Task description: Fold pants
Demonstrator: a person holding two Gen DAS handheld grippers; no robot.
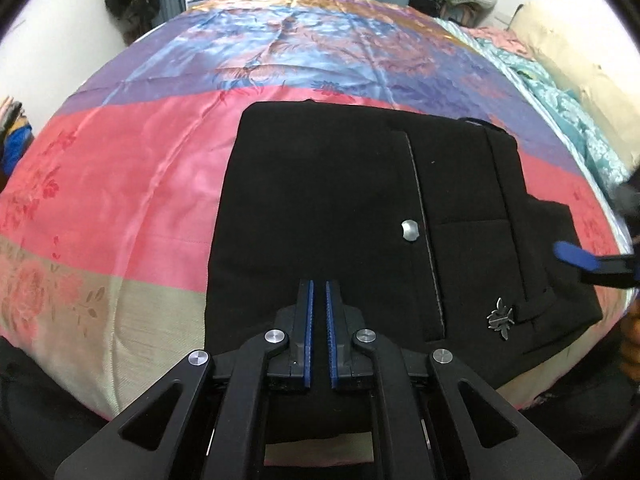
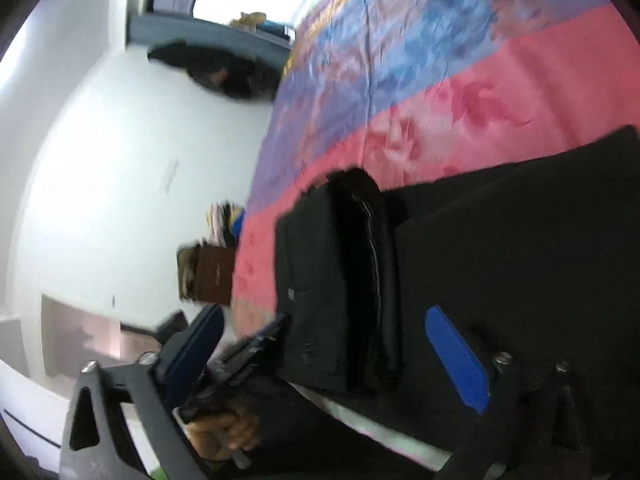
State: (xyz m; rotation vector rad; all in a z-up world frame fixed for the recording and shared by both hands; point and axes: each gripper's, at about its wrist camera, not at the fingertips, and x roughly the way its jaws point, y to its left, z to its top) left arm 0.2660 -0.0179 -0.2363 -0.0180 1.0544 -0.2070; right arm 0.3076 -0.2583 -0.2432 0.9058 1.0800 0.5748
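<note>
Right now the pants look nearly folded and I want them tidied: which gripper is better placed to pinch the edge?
Probably right: the right gripper stands open at the pants' edge; the left gripper is shut.

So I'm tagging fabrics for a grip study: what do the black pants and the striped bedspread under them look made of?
The black pants look like a matte woven suiting cloth: flat, no sheen, crisp folded edges, metal button. The striped bedspread looks like satin, perhaps synthetic: glossy highlights and a woven floral pattern.
</note>
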